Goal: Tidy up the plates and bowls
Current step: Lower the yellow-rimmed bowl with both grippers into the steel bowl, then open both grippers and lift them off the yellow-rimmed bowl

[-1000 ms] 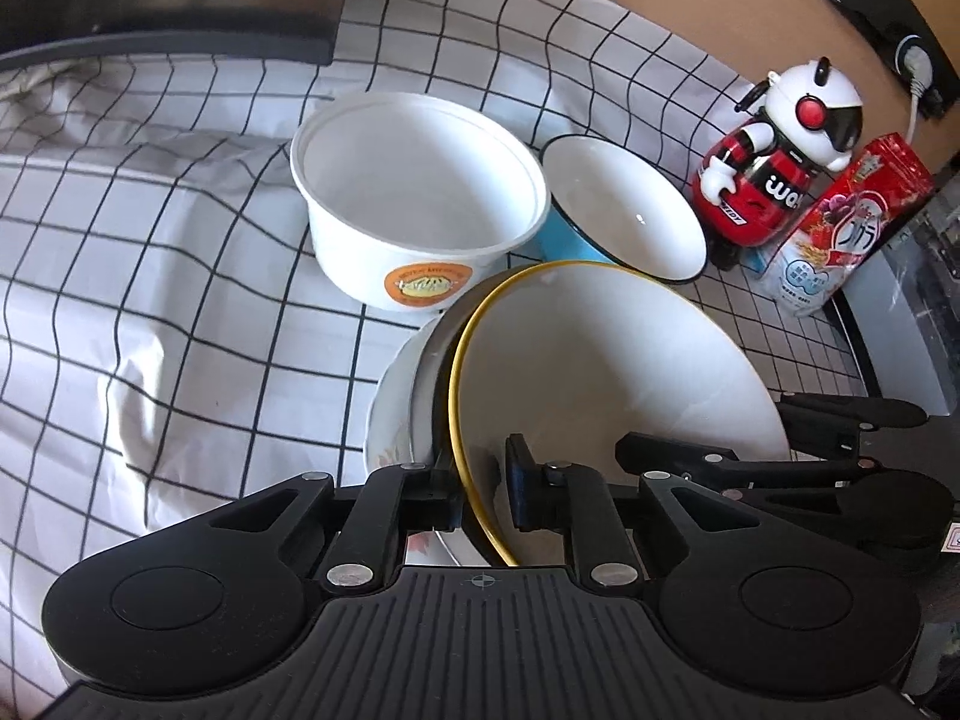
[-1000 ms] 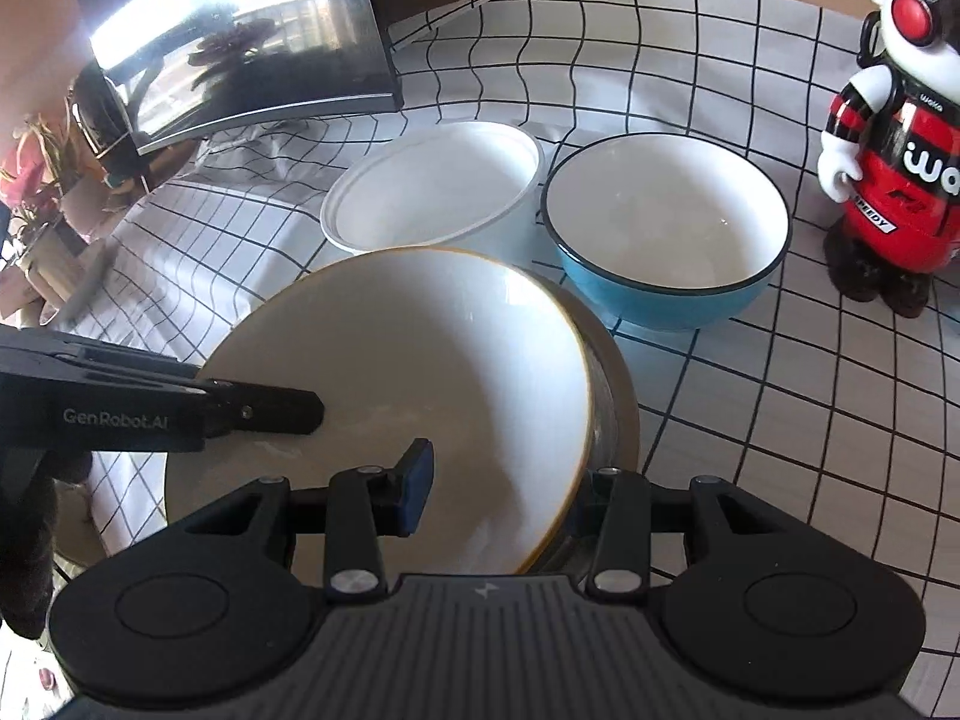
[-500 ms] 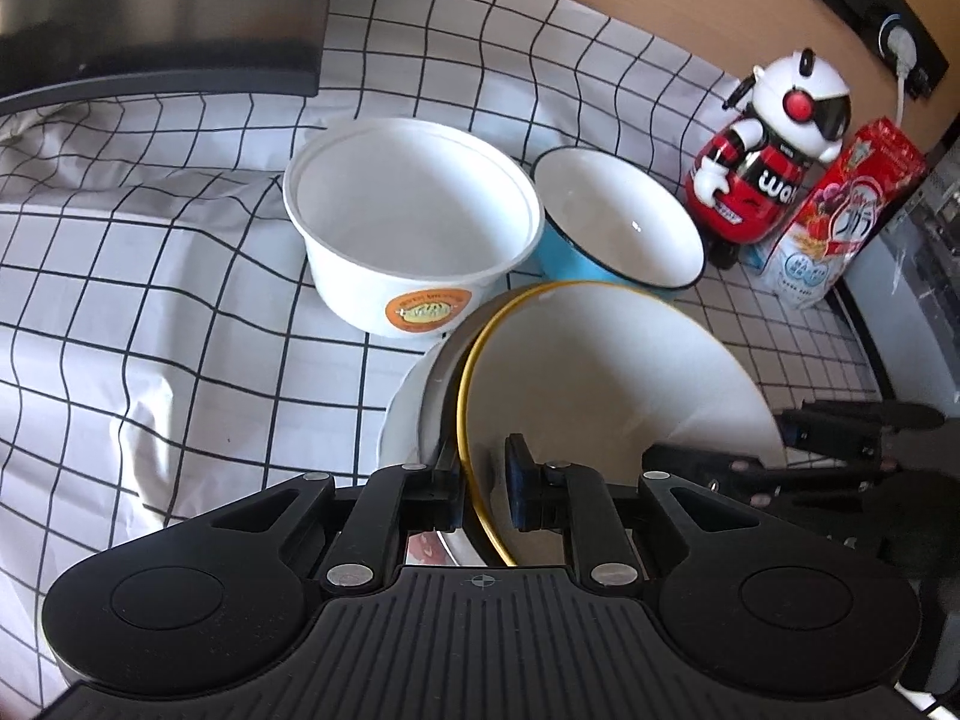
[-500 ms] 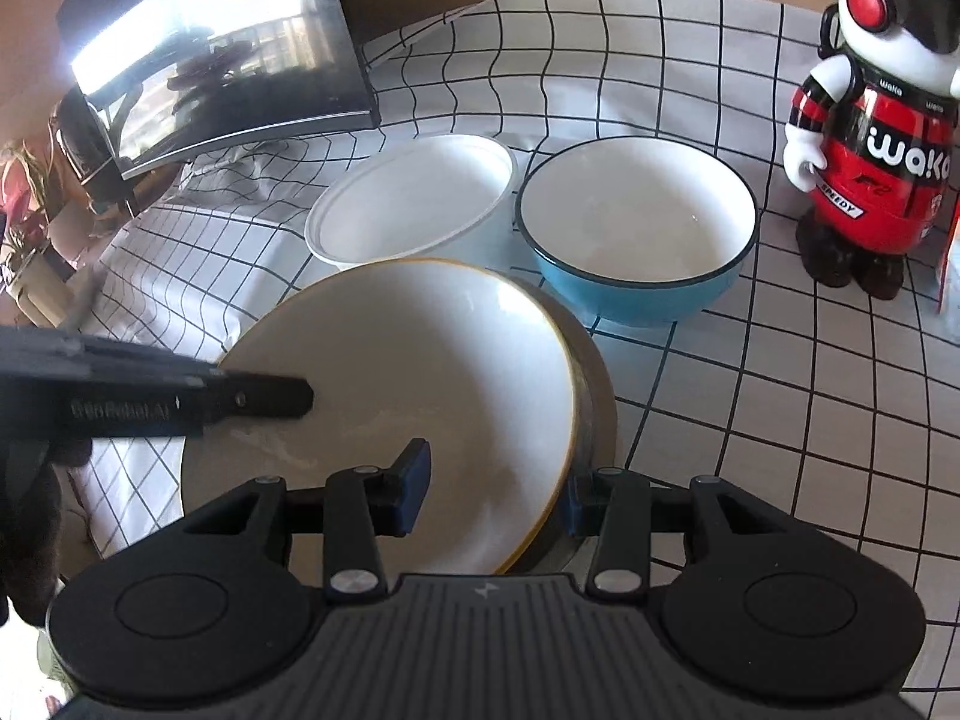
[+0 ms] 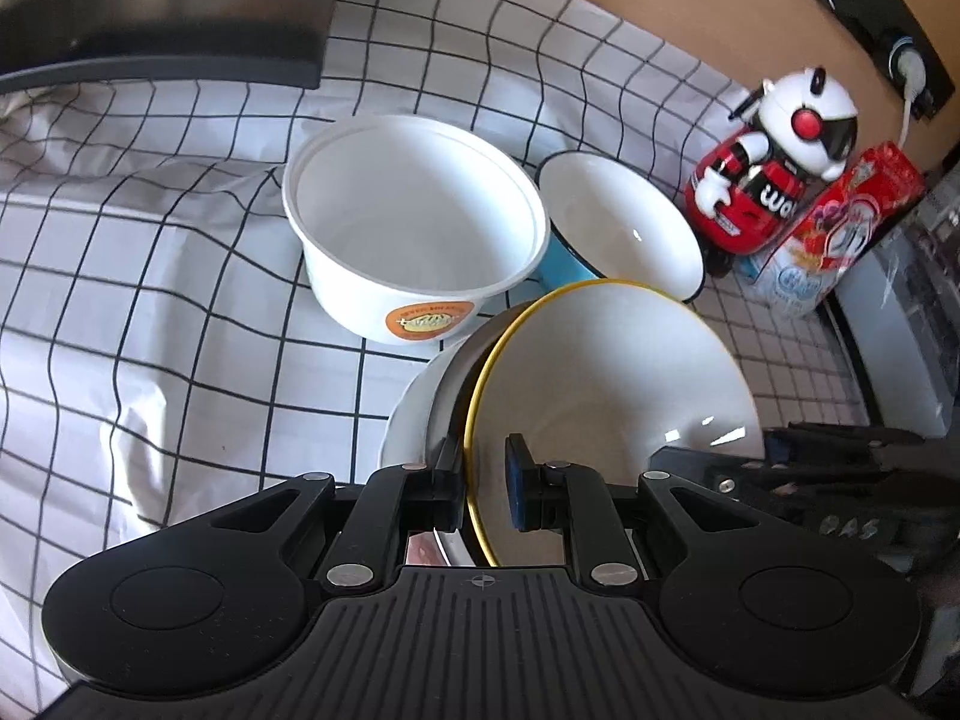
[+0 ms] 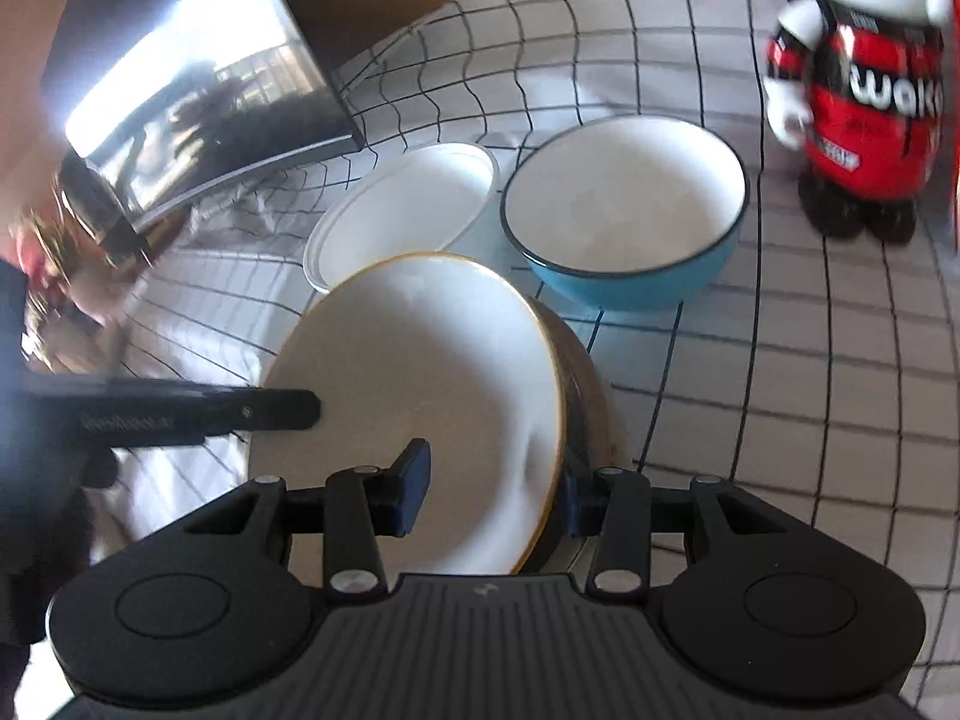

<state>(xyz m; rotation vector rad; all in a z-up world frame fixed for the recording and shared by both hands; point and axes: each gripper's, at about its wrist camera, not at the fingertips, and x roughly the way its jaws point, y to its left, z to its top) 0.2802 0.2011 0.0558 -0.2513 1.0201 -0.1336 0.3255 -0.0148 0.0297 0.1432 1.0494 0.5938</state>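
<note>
A shallow white bowl with a yellow rim (image 5: 600,372) and a dark brown outside is held tilted between both grippers. My left gripper (image 5: 485,489) is shut on its near rim, one pad inside and one outside. From the opposite side my right gripper (image 6: 492,498) is shut on the same bowl (image 6: 432,372), which the left gripper's finger (image 6: 240,414) enters from the left. A white plate (image 5: 411,420) lies under the bowl on the checked cloth. Behind stand a white plastic tub (image 5: 414,222) with an orange label and a blue bowl (image 5: 624,228), both upright and empty.
A red and white toy robot (image 5: 774,180) and a snack packet (image 5: 840,228) stand at the back right. A dark glossy screen (image 5: 162,6) lies at the back left. The black-and-white checked cloth (image 5: 150,312) spreads wrinkled to the left.
The right wrist view has rolled, and the yellow-rimmed bowl now sits more steeply tilted. Both grippers keep their hold on it. The tub and the blue bowl stayed put.
</note>
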